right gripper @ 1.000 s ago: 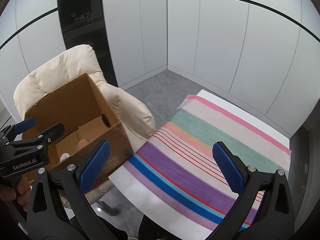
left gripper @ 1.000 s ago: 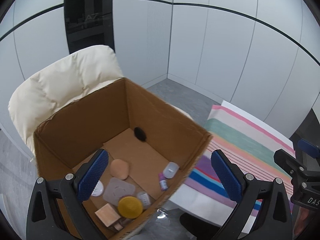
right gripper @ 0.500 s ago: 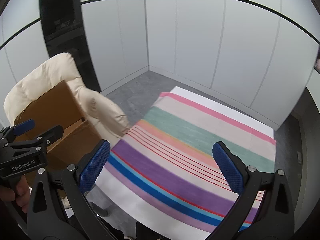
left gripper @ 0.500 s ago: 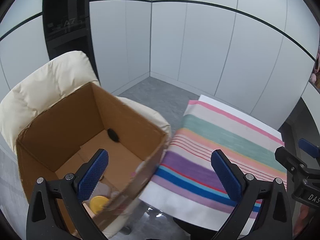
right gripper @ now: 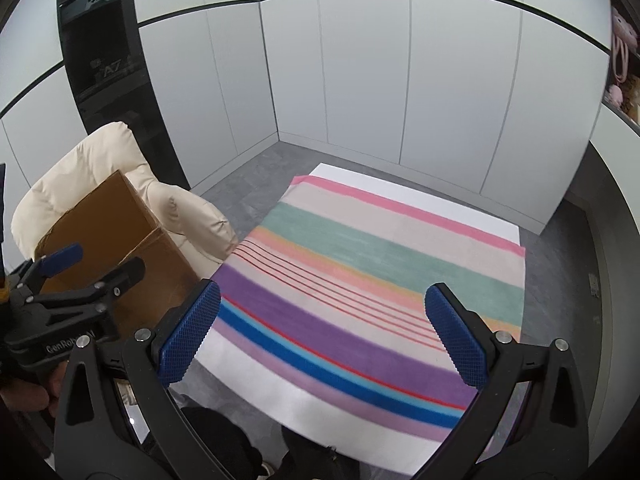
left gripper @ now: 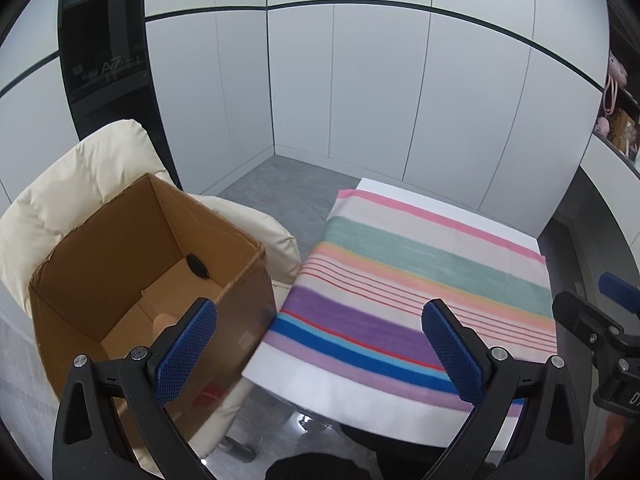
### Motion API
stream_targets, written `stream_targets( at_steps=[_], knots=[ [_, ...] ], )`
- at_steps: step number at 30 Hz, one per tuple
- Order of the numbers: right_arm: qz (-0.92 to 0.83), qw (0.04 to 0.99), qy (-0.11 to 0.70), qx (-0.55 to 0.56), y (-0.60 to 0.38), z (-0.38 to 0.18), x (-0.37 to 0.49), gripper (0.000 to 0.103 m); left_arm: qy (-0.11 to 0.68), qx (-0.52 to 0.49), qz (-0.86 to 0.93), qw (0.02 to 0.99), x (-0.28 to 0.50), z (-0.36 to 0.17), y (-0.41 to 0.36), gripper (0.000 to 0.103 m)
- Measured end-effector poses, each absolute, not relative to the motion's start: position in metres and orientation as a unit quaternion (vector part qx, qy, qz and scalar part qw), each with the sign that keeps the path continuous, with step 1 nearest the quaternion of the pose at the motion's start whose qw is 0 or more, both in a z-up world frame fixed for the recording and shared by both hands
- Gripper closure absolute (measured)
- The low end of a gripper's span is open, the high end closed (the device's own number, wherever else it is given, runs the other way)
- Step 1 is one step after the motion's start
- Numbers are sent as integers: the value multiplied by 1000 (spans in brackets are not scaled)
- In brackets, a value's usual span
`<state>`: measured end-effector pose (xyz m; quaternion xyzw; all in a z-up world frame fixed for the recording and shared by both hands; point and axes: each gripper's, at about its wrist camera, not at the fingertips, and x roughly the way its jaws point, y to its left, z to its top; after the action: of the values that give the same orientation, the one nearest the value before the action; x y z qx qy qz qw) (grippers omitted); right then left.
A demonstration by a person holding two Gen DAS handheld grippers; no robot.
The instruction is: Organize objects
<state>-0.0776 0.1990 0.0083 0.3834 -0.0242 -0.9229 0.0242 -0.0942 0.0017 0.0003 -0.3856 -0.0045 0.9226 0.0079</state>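
Note:
An open cardboard box stands on a cream padded chair at the left; it also shows in the right wrist view. Only a peach-coloured item shows inside; the rest of its contents are hidden. A table with a striped cloth is at the right, also in the right wrist view. My left gripper is open and empty, above the gap between box and table. My right gripper is open and empty above the cloth's near edge.
White wall panels surround the room, with a dark glass panel behind the chair. Grey floor lies between chair and table. A shelf with pink items is at the far right.
Both grippers have swung right, away from the box and toward the striped table. The box interior with its small items has mostly left the left wrist view. Both stayed open.

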Motion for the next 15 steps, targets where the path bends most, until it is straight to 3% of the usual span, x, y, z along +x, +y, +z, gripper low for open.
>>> stream_targets(
  at_steps=[15],
  knots=[
    [-906, -8, -46, 420, 228, 3, 8, 0, 17, -406, 914, 11, -23, 7, 6, 0]
  ],
)
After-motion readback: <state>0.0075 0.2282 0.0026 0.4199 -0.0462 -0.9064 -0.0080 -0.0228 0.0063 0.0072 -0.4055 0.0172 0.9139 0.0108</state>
